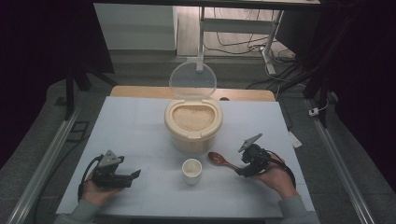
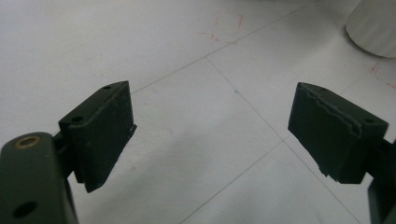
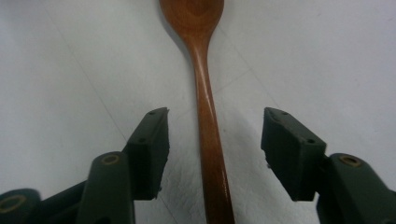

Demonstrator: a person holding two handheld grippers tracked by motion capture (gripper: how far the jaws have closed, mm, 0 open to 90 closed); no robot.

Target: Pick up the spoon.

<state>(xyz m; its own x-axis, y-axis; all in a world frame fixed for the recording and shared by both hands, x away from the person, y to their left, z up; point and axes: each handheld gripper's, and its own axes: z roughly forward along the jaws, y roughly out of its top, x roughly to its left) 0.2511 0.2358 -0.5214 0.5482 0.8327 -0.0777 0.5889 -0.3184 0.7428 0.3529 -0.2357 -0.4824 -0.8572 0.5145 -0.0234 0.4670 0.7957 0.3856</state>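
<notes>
Right hand-held gripper (image 3: pixel 212 140), seen at lower centre of the right gripper view: jaws apart, one on each side of the handle of the wooden spoon (image 3: pixel 205 93), not yet closed on it. Cannot tell whether any pad touches the handle; a gap shows on both sides. Spoon flat on the desk (image 3: pixel 70 70), bowl toward the top of the frame. In the high view, the same right hand-held gripper (image 1: pixel 242 171) at lower right, the spoon (image 1: pixel 219 160) just left of it, bowl pointing to upper left.

Left hand-held gripper (image 2: pixel 212 135): jaws wide apart over bare desk, nothing between them. In the high view, low at lower left (image 1: pixel 135 175), well apart from everything else.

Further out, at lower centre of the high view: small white cup (image 1: pixel 191 170), apparently empty, though the inside is too small to tell well. Above it, at centre, a cream rice container (image 1: pixel 193 126) with clear lid (image 1: pixel 192 80) standing open, grains filling it.

Judged from this: probably scooping rice into the cup. Lid already open; spoon not yet grasped, no scoop taken, cup not yet filled. Nearly all left to do.
</notes>
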